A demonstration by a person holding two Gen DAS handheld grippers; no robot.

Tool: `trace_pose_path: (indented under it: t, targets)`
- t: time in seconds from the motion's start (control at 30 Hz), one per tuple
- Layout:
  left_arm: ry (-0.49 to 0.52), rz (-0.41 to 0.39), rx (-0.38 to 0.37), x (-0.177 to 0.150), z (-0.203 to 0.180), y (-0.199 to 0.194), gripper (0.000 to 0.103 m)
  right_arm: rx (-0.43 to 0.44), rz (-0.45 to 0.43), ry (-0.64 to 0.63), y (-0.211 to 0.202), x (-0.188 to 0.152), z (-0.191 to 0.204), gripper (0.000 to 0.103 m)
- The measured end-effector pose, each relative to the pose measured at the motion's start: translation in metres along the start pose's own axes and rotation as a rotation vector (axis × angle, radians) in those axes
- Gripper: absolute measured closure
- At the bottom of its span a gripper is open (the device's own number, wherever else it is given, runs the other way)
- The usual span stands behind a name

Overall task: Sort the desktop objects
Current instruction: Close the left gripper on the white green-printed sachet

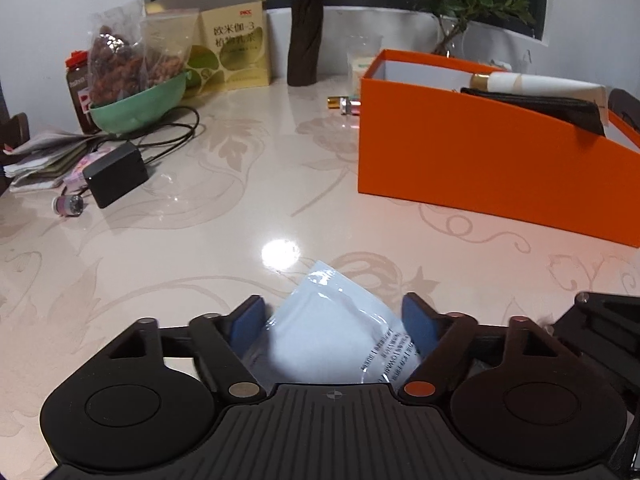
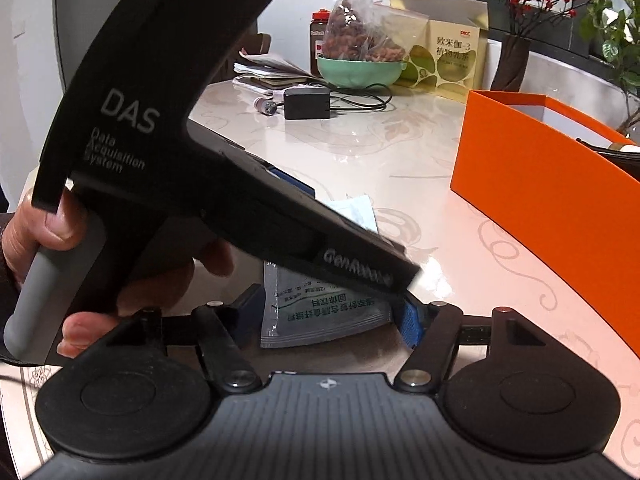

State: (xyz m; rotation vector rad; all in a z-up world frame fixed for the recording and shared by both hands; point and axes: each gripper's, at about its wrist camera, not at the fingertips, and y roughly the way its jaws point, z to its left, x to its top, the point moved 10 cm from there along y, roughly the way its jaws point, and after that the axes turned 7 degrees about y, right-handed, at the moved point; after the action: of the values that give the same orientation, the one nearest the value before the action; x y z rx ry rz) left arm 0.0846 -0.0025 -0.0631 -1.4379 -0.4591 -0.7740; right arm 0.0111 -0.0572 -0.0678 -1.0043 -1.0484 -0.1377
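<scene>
Glossy cream table [image 1: 248,184] with a leaf pattern stood below a dark window. On it an orange box [image 1: 472,160] held a white tube [image 1: 536,82] and a black pouch [image 1: 552,108]. A green bowl [image 1: 140,106] held bagged nuts [image 1: 120,64], beside a black adapter [image 1: 114,178]. Near the table's front edge, a sachet [image 1: 336,336] lay between the left gripper's [image 1: 336,320] blue pads, which pinched its sides. The right gripper's [image 2: 324,320] fingers flanked the same sachet; whether they pressed it was unclear.

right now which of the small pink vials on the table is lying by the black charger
The lone pink vial lying on its side left of the black charger. The other vials sit behind the orange box.
</scene>
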Motion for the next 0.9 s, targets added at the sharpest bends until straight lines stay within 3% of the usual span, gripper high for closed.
trace_pose_path:
  t: [0.13,0.2,0.27,0.53,0.67,0.73,0.77,0.9]
  targets:
    - [0.002,-0.009,0.004,0.0003,0.0002,-0.0007,0.036,-0.006,-0.004,0.026,-0.0007,0.0009,-0.0007,0.034]
    - [0.010,-0.015,0.004,0.0011,-0.0013,-0.0026,0.040,-0.016,-0.008,0.058,-0.0021,0.0030,-0.0036,0.042]
    - [0.022,-0.027,-0.022,0.0027,-0.0056,-0.0062,0.058,-0.017,-0.009,0.083,-0.0026,0.0031,-0.0045,0.043]
    - [0.029,-0.024,-0.031,0.0012,-0.0068,-0.0069,0.060,-0.009,0.019,0.030,0.0019,0.0046,-0.0030,0.042]
    - [0.015,-0.025,-0.040,0.0020,-0.0043,-0.0065,0.060,0.004,0.032,0.008,0.0067,0.0037,-0.0003,0.032]
    - [0.018,-0.026,-0.040,0.0021,-0.0047,-0.0069,0.061,-0.014,0.029,-0.003,0.0064,0.0028,0.0042,0.034]
    - [0.023,-0.026,-0.034,0.0023,-0.0049,-0.0072,0.062,-0.017,0.026,0.000,0.0057,0.0036,0.0049,0.040]
    - [0.036,-0.030,-0.025,0.0016,-0.0061,-0.0074,0.062,-0.019,0.026,0.010,0.0045,0.0033,0.0021,0.043]
